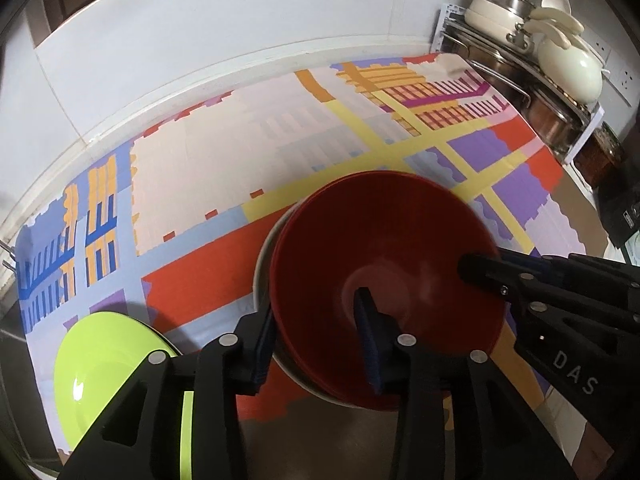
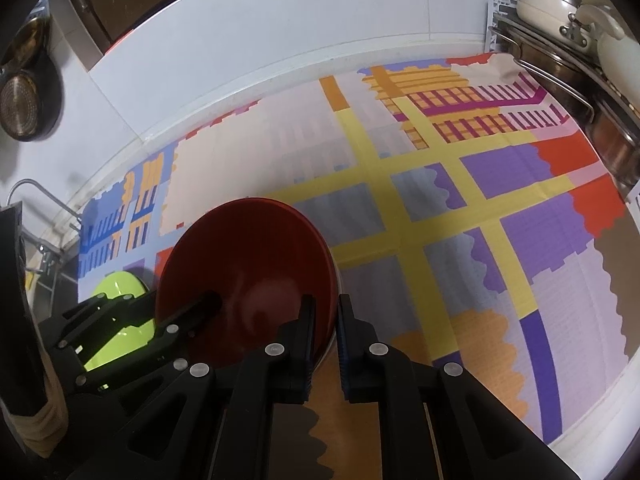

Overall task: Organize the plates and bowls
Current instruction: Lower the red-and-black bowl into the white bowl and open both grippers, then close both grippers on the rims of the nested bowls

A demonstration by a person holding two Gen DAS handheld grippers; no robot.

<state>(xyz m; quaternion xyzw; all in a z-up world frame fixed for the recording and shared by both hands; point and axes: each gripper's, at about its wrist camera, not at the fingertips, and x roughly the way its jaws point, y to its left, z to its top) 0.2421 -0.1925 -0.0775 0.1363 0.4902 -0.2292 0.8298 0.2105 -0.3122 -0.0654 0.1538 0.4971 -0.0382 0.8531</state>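
Now one red bowl (image 1: 384,264) (one green plate (image 1: 108,356))

Both grippers are built alike. On the left gripper (image 1: 320,340), black angular fingers with silver round screws and blue ribbed pads (image 1: 370,344) are noted. On the right gripper (image 2: 326,344), white "DAS" lettering is seen.

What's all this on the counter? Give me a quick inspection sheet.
Surface: colourful patterned mat on a counter.
Job's things: red bowl nested in a white bowl; green plate beside them.
Clutter: nothing seen.
Grippers: left gripper straddles the bowls' near rim; right gripper, jaws narrowly apart, straddles the opposite rim; contact unclear.
Cables: nothing seen.
Surroundings: white wall, rack of pots, faucet.
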